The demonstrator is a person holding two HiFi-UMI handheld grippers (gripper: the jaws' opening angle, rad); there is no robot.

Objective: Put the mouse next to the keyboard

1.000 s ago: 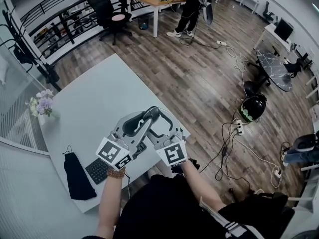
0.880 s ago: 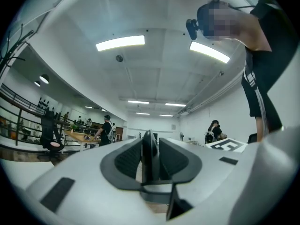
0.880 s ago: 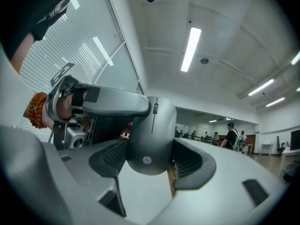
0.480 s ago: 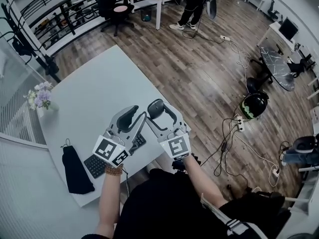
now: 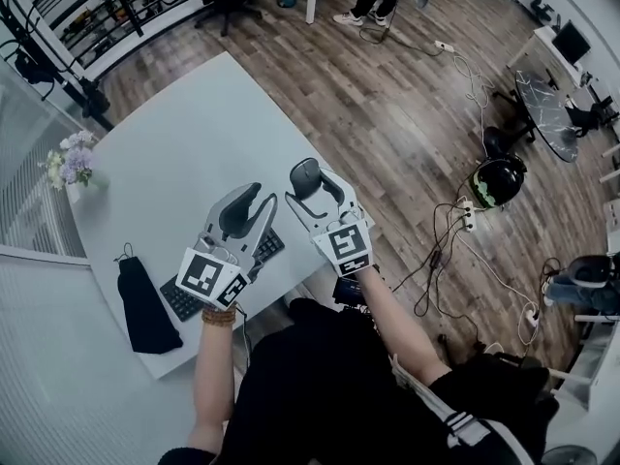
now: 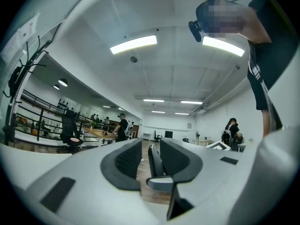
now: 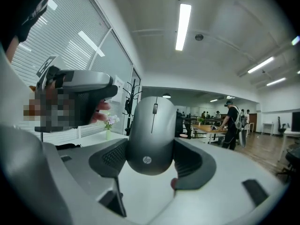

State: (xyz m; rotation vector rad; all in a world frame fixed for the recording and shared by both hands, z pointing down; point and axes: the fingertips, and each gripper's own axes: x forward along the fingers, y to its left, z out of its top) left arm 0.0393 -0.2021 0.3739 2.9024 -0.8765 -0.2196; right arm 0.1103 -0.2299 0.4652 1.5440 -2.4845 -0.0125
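The keyboard lies at the counter's near edge. Just left of the keyboard lies a pouch; beyond that, by the counter's left edge, stand flowers. Right of and beyond the keyboard, the mouse sits between the right gripper's jaws, over the counter.

Entry 1: mouse, grey, with a small white "hp" logo in a circle on its rear hump, below the scroll wheel; the only legible brand
Entry 2: left marker cube and right marker cube, black-and-white square code patterns, no letters or numbers
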